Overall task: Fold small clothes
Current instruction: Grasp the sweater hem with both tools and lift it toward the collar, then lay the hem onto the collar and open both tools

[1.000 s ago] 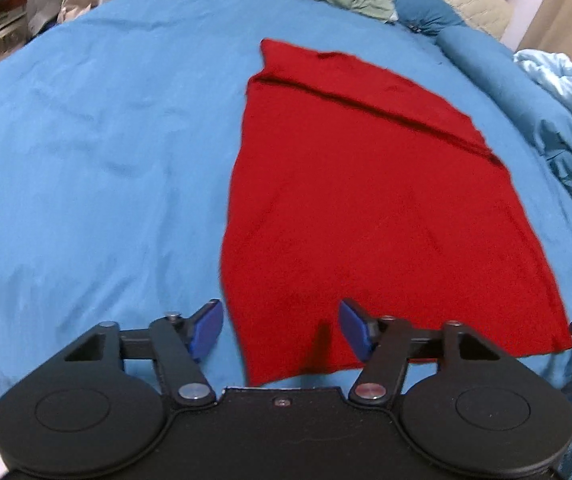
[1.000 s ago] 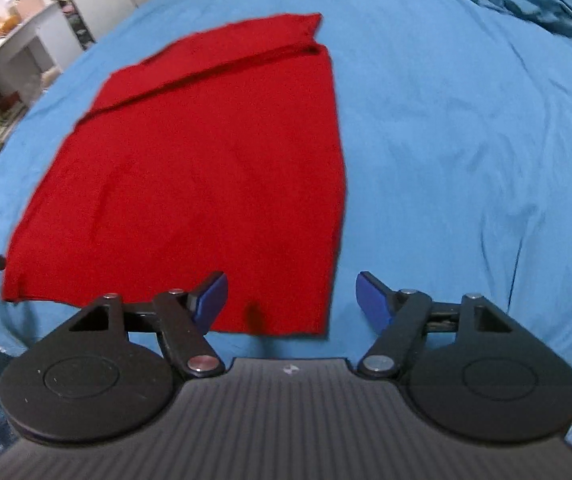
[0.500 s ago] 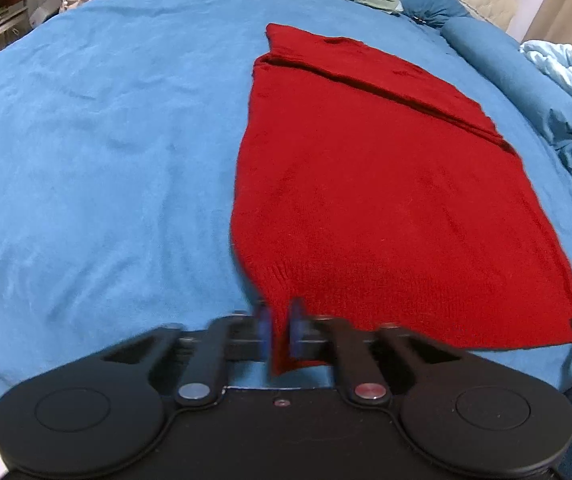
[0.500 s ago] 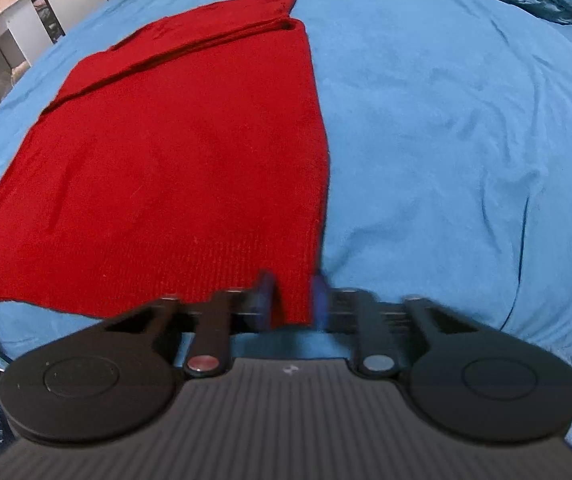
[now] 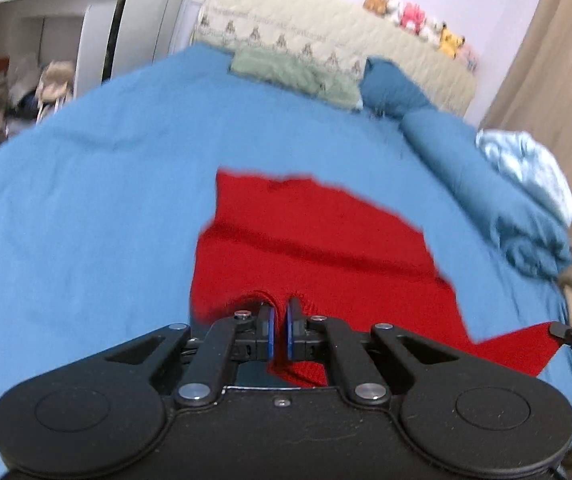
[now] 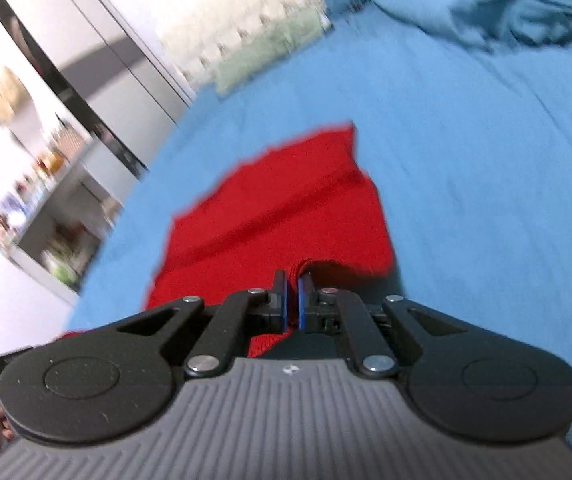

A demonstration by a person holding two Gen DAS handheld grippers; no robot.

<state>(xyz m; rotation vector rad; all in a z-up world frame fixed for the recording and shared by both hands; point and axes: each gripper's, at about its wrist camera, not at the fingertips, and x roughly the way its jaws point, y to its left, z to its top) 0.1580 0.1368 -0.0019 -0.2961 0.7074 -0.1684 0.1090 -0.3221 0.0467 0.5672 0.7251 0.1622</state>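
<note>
A red knit garment [image 5: 318,240] lies on the blue bed cover [image 5: 85,200], its far part flat with a fold line across it. My left gripper [image 5: 278,312] is shut on the near left hem corner and holds it raised. My right gripper [image 6: 292,286] is shut on the near right hem corner of the same garment [image 6: 277,208], also raised. In the left wrist view the right gripper's tip [image 5: 566,330] shows at the right edge, pinching the other corner. The cloth hangs between the two grippers.
A green pillow [image 5: 294,74], a dark blue pillow [image 5: 394,90] and a rolled blue duvet [image 5: 498,196] lie along the bed's far and right sides. A padded headboard [image 5: 326,36] carries plush toys. White shelves [image 6: 45,208] and a wardrobe stand to the left.
Both grippers closed on the near hem corners, then lifted them off the bed and carried them forward towards the garment's far end. The views now tilt up.
</note>
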